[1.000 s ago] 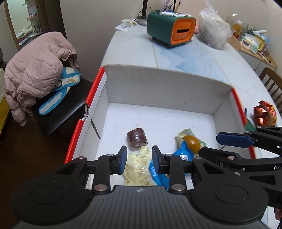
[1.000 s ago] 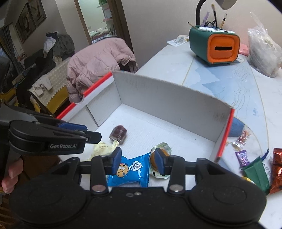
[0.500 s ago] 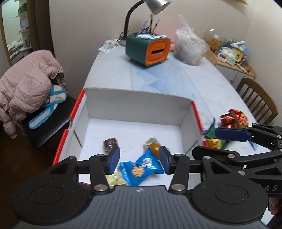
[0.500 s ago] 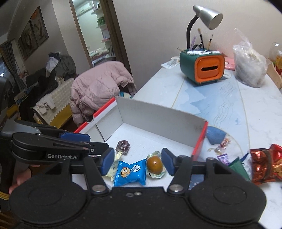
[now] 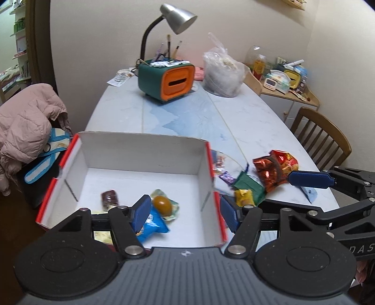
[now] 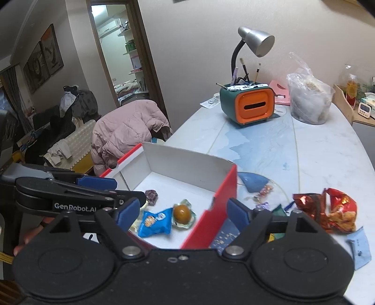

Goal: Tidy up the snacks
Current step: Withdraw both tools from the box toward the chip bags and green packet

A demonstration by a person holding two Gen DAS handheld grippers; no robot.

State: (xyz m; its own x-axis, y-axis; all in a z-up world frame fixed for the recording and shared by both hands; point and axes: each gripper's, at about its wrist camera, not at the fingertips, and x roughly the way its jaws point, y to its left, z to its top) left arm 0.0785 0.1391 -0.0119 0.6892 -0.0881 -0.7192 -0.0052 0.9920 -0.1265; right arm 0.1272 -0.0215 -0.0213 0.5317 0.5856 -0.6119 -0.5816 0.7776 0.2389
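Both tools have drawn back and risen since a second ago — the white cardboard box (image 5: 143, 152) with red outer walls now sits smaller in both views, and more of the worktop (image 5: 253, 117) shows beyond it. The left tool (image 5: 185, 211) has spread its blue pads wide with nothing between them; a second ago they were close together over the pale yellow packet. The right tool (image 6: 180, 211) has opened just as wide and is likewise empty.

Inside the box, near its front, lie the blue cookie packet (image 6: 154, 221), the clear-wrapped brown round sweet (image 6: 182, 213) just beside it, and the dark maroon wrapped candy (image 5: 109, 197) farther left. The pale yellow packet (image 5: 102, 234) is mostly hidden behind the left tool's finger.

Outside the box on its right side, the remaining snacks rest on the worktop: a crumpled red foil bag (image 6: 328, 211), a green packet (image 5: 249, 185), a small yellow packet (image 5: 243, 196) and a purple wrapped candy (image 5: 226, 176). At the far end stand the green-and-orange organizer (image 5: 167, 78) and a desk lamp (image 5: 173, 16).
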